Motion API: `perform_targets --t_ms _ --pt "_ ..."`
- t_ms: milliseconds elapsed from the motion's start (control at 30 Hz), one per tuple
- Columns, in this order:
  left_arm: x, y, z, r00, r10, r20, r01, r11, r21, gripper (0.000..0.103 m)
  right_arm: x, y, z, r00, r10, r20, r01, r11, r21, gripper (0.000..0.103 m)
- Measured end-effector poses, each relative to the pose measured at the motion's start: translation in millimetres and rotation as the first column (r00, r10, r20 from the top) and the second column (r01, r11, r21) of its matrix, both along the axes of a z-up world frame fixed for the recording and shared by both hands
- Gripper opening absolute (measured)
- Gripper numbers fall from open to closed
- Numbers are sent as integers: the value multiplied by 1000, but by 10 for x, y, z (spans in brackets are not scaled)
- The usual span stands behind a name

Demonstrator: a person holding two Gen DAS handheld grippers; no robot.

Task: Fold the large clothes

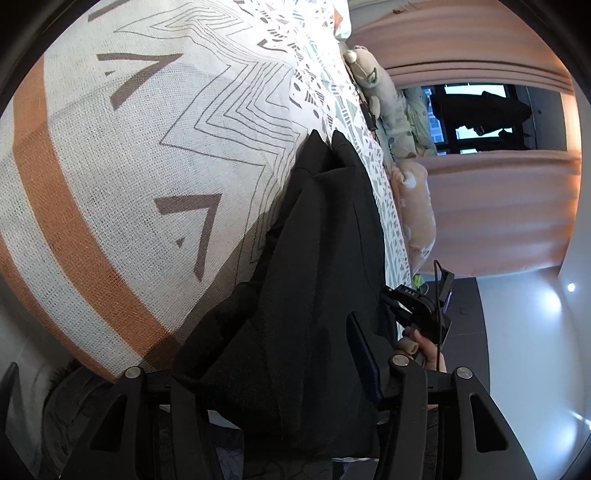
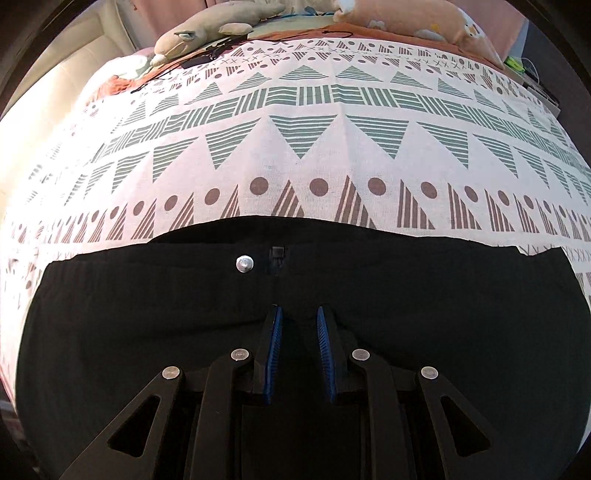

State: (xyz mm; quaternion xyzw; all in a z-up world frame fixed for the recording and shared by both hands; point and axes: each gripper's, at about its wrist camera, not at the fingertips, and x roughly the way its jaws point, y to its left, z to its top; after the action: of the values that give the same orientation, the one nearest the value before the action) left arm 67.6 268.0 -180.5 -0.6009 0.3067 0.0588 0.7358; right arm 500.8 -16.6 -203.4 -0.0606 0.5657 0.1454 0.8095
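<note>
1 pair of black trousers lies on the bed, on a patterned bedspread printed with striped triangles and dots. In the right wrist view the waistband runs left to right across the picture, facing the far end of the bed, with 1 silver button and 1 zipper pull near its middle; the rest of the garment runs back toward the camera, so its long axis lies along the viewing direction.

The right gripper hovers over the fly area just below the waistband. Its jaws stand spread, with a clear gap between the 2 blue pads, and black cloth shows through the gap; whether the tips touch the fabric cannot be told.

In the left wrist view the camera is rolled sideways, so the bed runs up the picture. A bunch of the black fabric rises from the left gripper and drapes over the bedspread. The cloth fills the space between the jaws, which pinch it. Beside it, the right gripper's body appears, held in the person's hand.

At the far side of the bed lie 2 soft items: 1 grey plush toy and 1 pink cushion. Pink curtains hang beyond the bed.
</note>
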Motion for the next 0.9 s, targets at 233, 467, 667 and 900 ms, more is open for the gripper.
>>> perform_targets --t_ms 233,467,667,900 --pt "-69 -78 -1 1000 1 -6 0 1000 23 47 -128 240 233 995 72 67 -71 997 -19 20" --pt "-5 -86 18 1000 -22 -17 23 998 63 29 -612 -61 680 989 97 112 -109 988 107 49" --pt "40 -126 196 999 -42 17 40 994 103 17 -1056 -352 824 987 96 127 -120 972 200 54" --pt "124 -166 429 995 -60 74 51 992 117 15 -1595 -666 917 986 80 145 -120 949 291 54"
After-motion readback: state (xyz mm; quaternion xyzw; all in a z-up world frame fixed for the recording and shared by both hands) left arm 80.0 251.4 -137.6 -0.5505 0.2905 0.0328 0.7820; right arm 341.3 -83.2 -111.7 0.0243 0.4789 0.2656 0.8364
